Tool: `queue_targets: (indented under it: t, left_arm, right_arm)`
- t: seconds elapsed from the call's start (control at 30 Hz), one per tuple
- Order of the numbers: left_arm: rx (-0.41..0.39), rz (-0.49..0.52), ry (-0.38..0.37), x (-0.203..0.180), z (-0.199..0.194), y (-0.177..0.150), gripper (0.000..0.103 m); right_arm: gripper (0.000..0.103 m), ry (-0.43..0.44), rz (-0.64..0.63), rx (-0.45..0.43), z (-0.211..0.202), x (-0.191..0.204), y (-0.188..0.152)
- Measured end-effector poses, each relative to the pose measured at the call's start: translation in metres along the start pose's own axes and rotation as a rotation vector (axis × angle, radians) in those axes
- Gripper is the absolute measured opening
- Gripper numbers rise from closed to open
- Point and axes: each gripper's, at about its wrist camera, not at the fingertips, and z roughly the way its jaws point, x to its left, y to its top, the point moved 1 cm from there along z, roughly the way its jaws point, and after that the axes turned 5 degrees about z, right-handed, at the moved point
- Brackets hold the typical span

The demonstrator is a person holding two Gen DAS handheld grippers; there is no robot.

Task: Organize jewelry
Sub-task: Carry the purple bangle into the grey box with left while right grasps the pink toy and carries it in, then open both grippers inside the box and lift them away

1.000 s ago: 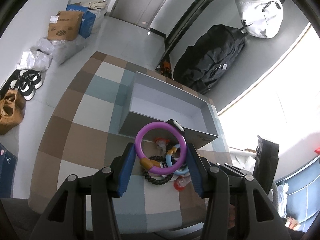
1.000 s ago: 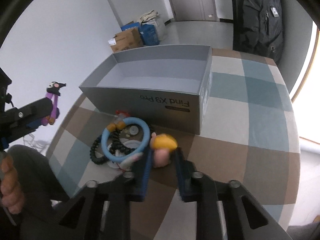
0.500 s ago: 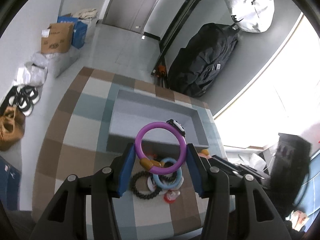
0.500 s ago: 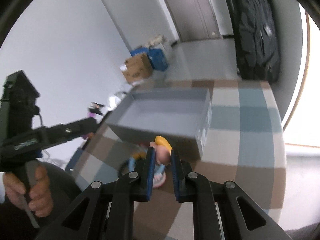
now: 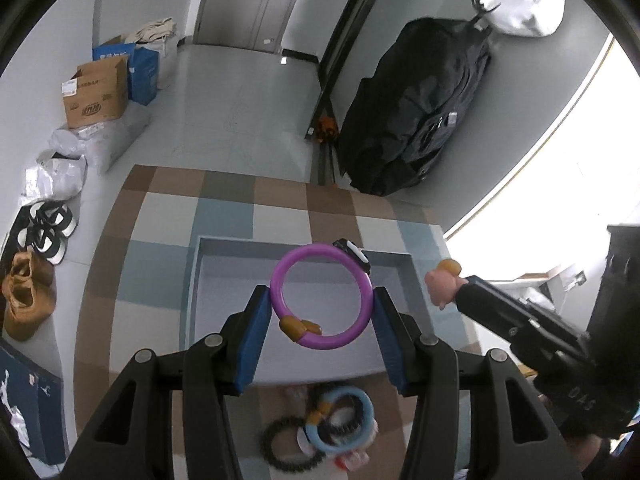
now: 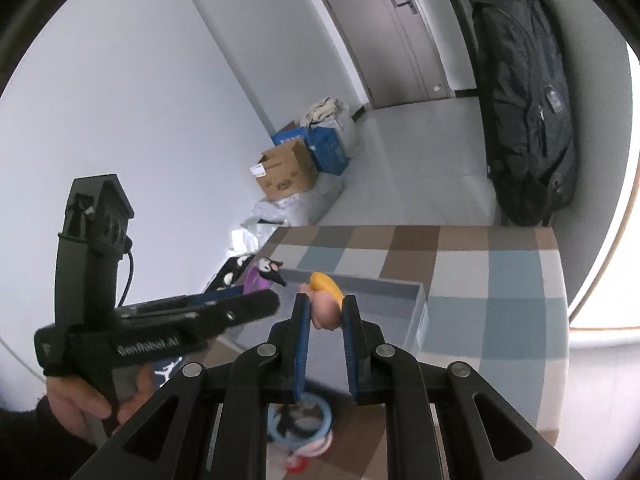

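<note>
Bracelet, purple [image 5: 320, 295], is clamped across its width between the blue pads [image 5: 253, 335] of the left gripper [image 5: 320, 332], held over the open grey box [image 5: 208, 248]; a small black-and-white character charm [image 5: 353, 255] sits on its far rim and an amber clasp [image 5: 299, 325] on its near side. A pink charm with a yellow cap [image 6: 325, 303] is pinched in the right gripper [image 6: 325, 322], the jaws drawn narrow around it, at the box's right end as judged from the left wrist view. The box interior appears bare as far as it is shown. On the checked tablecloth [image 5: 168, 216], just in front of the box's near wall, a loose pile is left: a light blue bracelet [image 5: 340, 420], a black beaded bracelet [image 5: 288, 446] and smaller pieces too blurred to name.

Step in hand is judged to be the drop into the box.
- Both pieces should be lowered below the rim before the jaws are eased, so that nothing bounces out over the low wall.
- The purple ring is likely to roll if let go on edge; it is better tilted flat first.
- The two loads should be set down well apart inside the box, the charm toward the right end, so that they are not tangled.
- The grippers are near each other; one release at a time is advised.
</note>
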Motion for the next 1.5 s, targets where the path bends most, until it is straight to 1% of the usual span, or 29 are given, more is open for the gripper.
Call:
queue_targets:
  t: [0.13,0.33,0.53,0.6,0.67,0.7,0.73,0.77,0.8,0.83,0.87,0.9,0.93,0.97,1.03,1.07,1.1,1.23,1.27,1.33,1.5]
  left_arm:
    - [0.024,-0.006,-0.014,0.006,0.013,0.0,0.045]
    - [0.056,-0.023,-0.046,0.012,0.026,-0.002,0.045]
    - [0.092,-0.031,-0.086,0.011,0.034,-0.003,0.046]
    - [0.097,-0.027,-0.089,0.008,0.036,-0.002,0.047]
    - [0.107,-0.022,-0.086,0.007,0.037,-0.001,0.047]
    - [0.107,-0.024,-0.09,0.008,0.036,0.0,0.049]
    - [0.103,-0.03,-0.099,0.008,0.036,0.0,0.055]
    - [0.092,-0.042,-0.118,0.01,0.034,0.0,0.058]
    - [0.084,-0.052,-0.136,0.011,0.032,0.001,0.061]
    - [0.073,-0.062,-0.153,0.012,0.03,0.001,0.063]
    - [0.063,-0.064,-0.158,0.013,0.028,0.001,0.065]
    - [0.047,-0.062,-0.153,0.013,0.024,0.001,0.072]
    - [0.034,-0.061,-0.146,0.013,0.023,0.002,0.078]
    - [0.017,-0.062,-0.143,0.013,0.02,0.002,0.079]
    - [-0.012,-0.07,-0.145,0.016,0.014,0.003,0.079]
    - [-0.025,-0.074,-0.138,0.017,0.011,0.002,0.079]
    - [-0.031,-0.073,-0.129,0.016,0.011,0.003,0.079]
    - [-0.074,-0.033,-0.045,0.01,0.005,0.001,0.079]
    - [-0.084,-0.022,-0.021,0.009,0.004,0.0,0.079]
    - [-0.094,-0.01,0.003,0.007,0.002,-0.001,0.079]
    - [-0.13,-0.014,0.097,0.005,-0.005,-0.009,0.079]
  right_arm:
    - [0.015,-0.001,-0.001,0.027,0.021,-0.008,0.004]
    - [0.015,0.002,0.029,0.076,0.044,-0.019,-0.002]
    - [0.015,0.021,0.046,0.092,0.051,-0.024,-0.003]
    - [0.018,0.018,0.052,0.092,0.052,-0.025,-0.002]
    - [0.018,0.01,0.059,0.084,0.05,-0.027,-0.001]
    - [0.018,0.028,0.063,0.078,0.049,-0.028,0.0]
    - [0.018,0.04,0.064,0.072,0.046,-0.027,0.001]
    - [0.021,0.038,0.058,0.061,0.044,-0.026,0.001]
    - [0.031,0.027,0.049,0.044,0.039,-0.025,0.001]
    - [0.038,0.025,0.048,0.029,0.036,-0.025,0.002]
    - [0.052,0.025,0.051,0.013,0.032,-0.025,0.002]
    - [0.061,0.025,0.054,-0.004,0.028,-0.026,0.002]
    - [0.061,0.029,0.056,-0.018,0.024,-0.026,0.002]
    - [0.061,0.029,0.054,-0.024,0.022,-0.026,0.002]
    - [0.068,0.01,0.05,-0.036,0.019,-0.027,0.003]
    - [0.074,0.003,0.052,-0.04,0.018,-0.028,0.002]
    - [0.076,0.001,0.054,-0.04,0.017,-0.028,0.002]
    - [0.083,-0.003,0.067,-0.043,0.015,-0.03,0.0]
    - [0.087,-0.007,0.068,-0.044,0.014,-0.03,-0.001]
    - [0.09,-0.015,0.071,-0.048,0.012,-0.03,-0.004]
    - [0.1,-0.025,0.071,-0.059,0.003,-0.027,-0.013]
